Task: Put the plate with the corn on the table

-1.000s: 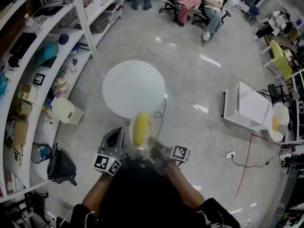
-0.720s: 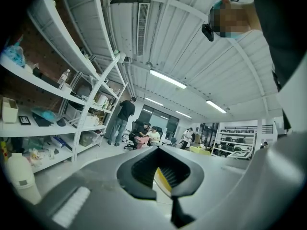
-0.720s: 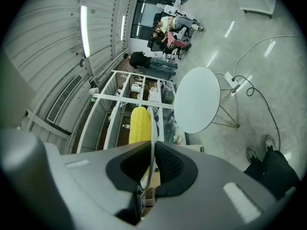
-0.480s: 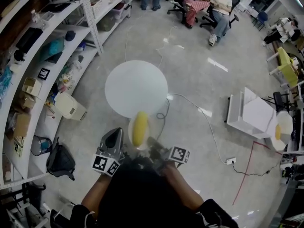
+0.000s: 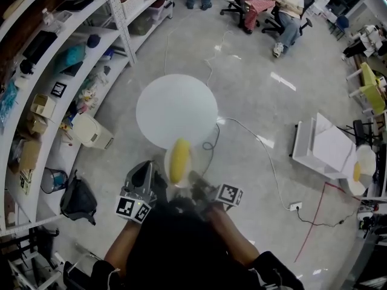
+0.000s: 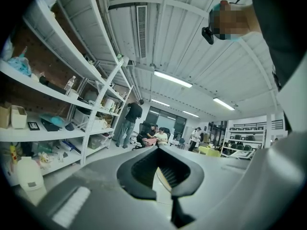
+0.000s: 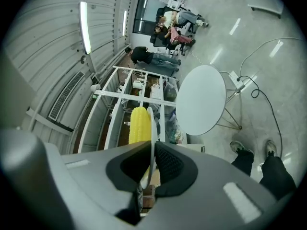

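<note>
A yellow corn cob (image 5: 178, 153) lies on a small white plate (image 5: 168, 165) that is held in the air just short of the round white table (image 5: 176, 110). My right gripper (image 5: 196, 183) is shut on the plate's near rim. In the right gripper view the thin plate edge (image 7: 152, 128) runs between the jaws, the corn (image 7: 139, 123) lies beside it, and the table (image 7: 201, 99) is beyond. My left gripper (image 5: 144, 173) hangs left of the plate and looks shut (image 6: 160, 164). Whether it touches the plate is unclear.
White shelving (image 5: 54, 71) full of boxes curves along the left. A cream bin (image 5: 91, 132) and a black bag (image 5: 77, 201) stand below it. A cable (image 5: 254, 144) crosses the floor by the table. A white cabinet (image 5: 329, 144) stands at right. People sit at the far end (image 5: 275, 2).
The view has crept forward, so the table sits slightly larger and closer to the plate. Both grippers and the plate with the corn keep the same pose.
</note>
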The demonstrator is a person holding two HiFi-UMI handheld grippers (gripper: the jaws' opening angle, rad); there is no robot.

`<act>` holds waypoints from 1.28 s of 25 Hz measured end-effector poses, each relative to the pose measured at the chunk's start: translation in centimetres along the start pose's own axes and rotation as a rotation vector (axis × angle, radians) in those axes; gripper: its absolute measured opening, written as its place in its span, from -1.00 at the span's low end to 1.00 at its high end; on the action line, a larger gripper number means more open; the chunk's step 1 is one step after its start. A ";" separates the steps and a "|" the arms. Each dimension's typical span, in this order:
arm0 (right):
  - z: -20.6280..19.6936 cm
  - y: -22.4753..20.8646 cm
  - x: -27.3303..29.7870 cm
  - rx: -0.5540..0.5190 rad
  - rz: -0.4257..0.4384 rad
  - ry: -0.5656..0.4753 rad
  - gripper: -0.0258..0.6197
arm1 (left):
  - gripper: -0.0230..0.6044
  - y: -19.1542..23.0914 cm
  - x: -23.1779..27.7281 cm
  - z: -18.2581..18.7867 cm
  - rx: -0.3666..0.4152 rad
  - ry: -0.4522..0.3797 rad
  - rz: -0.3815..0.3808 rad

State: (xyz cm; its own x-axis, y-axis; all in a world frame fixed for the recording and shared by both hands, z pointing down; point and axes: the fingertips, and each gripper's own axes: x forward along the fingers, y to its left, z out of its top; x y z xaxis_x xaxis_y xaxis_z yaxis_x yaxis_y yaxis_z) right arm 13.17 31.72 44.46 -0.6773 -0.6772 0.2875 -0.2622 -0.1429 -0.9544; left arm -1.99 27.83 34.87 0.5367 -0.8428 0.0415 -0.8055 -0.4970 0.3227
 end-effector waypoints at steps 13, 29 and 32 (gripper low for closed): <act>4.3 1.8 5.3 -0.042 0.057 -0.021 -0.81 | -0.92 4.5 6.4 1.5 -0.025 -0.018 -0.034; 8.2 2.7 11.0 -0.009 -0.061 -0.084 -0.81 | -0.92 11.0 13.7 4.3 -0.056 0.013 -0.118; 9.1 3.8 12.6 -0.084 -0.018 -0.091 -0.81 | -0.92 12.5 14.6 4.4 -0.066 0.027 -0.129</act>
State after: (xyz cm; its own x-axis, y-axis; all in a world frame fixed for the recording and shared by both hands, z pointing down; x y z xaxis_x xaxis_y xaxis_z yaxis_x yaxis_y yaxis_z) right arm 9.91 16.12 43.71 -0.6080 -0.7382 0.2921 -0.3331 -0.0968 -0.9379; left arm -5.37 8.35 35.32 0.6419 -0.7665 0.0207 -0.7116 -0.5855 0.3884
